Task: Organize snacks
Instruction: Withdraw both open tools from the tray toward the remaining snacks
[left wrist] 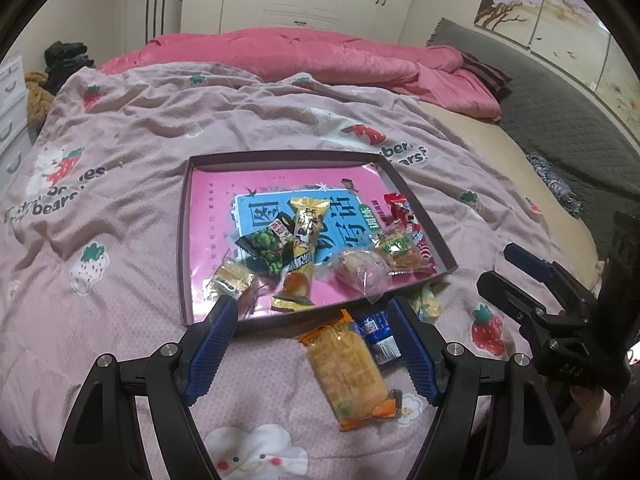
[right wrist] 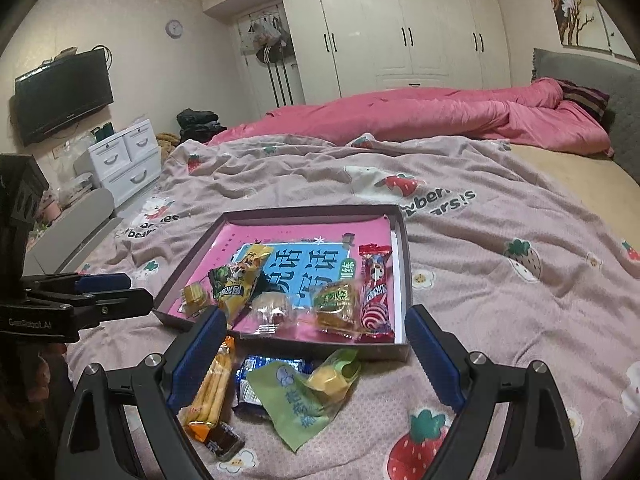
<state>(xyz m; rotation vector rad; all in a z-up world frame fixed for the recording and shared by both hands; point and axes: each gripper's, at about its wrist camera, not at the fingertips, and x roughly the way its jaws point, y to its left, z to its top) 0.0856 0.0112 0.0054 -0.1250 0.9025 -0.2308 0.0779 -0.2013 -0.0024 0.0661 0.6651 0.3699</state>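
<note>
A shallow box (left wrist: 188,216) (right wrist: 404,248) with a pink book as its floor lies on the bedspread and holds several wrapped snacks. Three packets lie outside its near edge: an orange biscuit pack (left wrist: 350,372) (right wrist: 210,392), a blue packet (left wrist: 378,334) (right wrist: 272,364) and a green-and-yellow packet (right wrist: 308,392) (left wrist: 428,302). My left gripper (left wrist: 314,348) hovers open above the orange pack and the blue packet, nothing pressed by its pads. My right gripper (right wrist: 316,360) stands open over all three loose packets. Each gripper shows at the edge of the other's view.
The box sits on a pink strawberry-print bedspread (left wrist: 120,240) (right wrist: 500,300). A rumpled pink duvet (left wrist: 300,56) lies behind, a grey headboard (left wrist: 560,92) at the right. White drawers (right wrist: 128,156) and a wall TV (right wrist: 64,92) stand left of the bed.
</note>
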